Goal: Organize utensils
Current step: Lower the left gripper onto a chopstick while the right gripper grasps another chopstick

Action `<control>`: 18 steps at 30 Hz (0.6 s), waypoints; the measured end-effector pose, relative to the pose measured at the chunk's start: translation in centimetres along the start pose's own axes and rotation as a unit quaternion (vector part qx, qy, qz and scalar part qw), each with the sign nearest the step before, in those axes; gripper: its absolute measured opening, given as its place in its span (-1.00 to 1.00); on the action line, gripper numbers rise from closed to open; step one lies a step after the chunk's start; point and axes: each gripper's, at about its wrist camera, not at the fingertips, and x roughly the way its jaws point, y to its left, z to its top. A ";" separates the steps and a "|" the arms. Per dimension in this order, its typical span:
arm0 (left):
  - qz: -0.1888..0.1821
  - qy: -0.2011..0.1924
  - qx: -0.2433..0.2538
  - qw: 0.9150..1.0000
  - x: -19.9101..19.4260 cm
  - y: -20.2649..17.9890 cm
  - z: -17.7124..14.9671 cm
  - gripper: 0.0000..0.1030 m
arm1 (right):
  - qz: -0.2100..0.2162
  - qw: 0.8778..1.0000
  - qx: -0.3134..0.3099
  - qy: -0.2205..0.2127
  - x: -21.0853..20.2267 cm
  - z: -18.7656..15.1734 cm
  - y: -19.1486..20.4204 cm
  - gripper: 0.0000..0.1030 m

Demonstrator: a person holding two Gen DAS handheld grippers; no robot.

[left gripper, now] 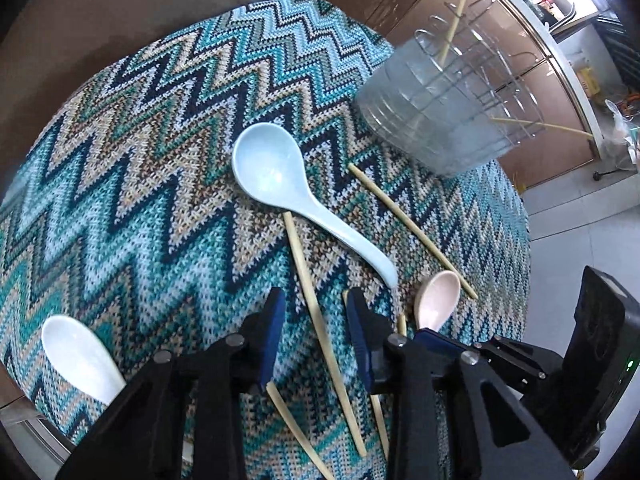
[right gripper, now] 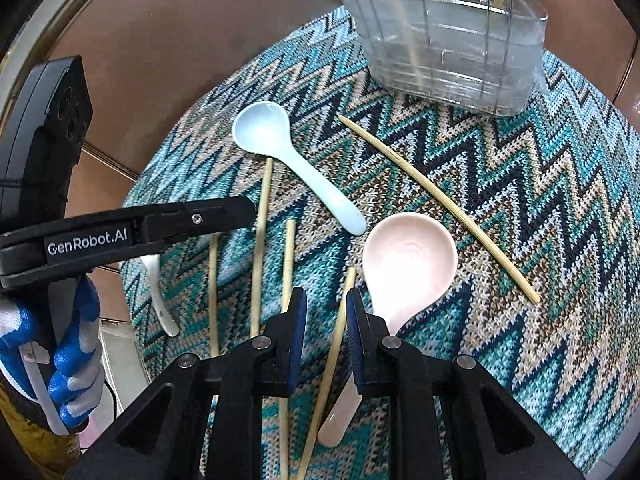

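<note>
utensils mostly lie loose on the desk [right gripper: 560, 200]: two chopsticks stand in the clear holder [right gripper: 448, 40]; three spoons and several chopsticks remain. left gripper [left gripper: 316, 316] and right gripper [right gripper: 326, 316] hover narrowly open, empty.

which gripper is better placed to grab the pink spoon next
Right, probably. The right gripper is open just beside the pink spoon, near its neck. The left gripper straddles a chopstick, farther from that spoon.
</note>
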 end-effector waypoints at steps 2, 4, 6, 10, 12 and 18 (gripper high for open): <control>0.004 0.005 0.002 1.000 0.5 -0.1 0.3 -0.47 | -0.001 1.000 0.001 0.004 0.5 0.2 -0.2 -0.61; 0.011 0.011 0.002 1.000 1.0 -0.1 0.5 -0.51 | -0.002 1.000 0.003 0.007 0.9 0.4 -0.3 -0.62; 0.014 0.017 0.003 1.000 1.6 -0.5 0.7 -0.59 | -0.002 1.000 0.003 0.011 1.4 0.7 -0.4 -0.63; 0.027 0.030 0.002 0.999 2.6 -0.7 1.2 -0.67 | -0.005 1.000 -0.002 0.019 2.2 1.0 -0.1 -0.66; 0.033 0.036 0.001 0.999 3.1 -0.8 1.4 -0.72 | -0.006 1.000 -0.001 0.020 2.4 1.2 -0.1 -0.68; 0.031 0.047 0.005 0.998 3.7 -0.7 1.5 -0.80 | -0.003 1.000 0.002 0.026 2.8 1.8 -0.5 -0.73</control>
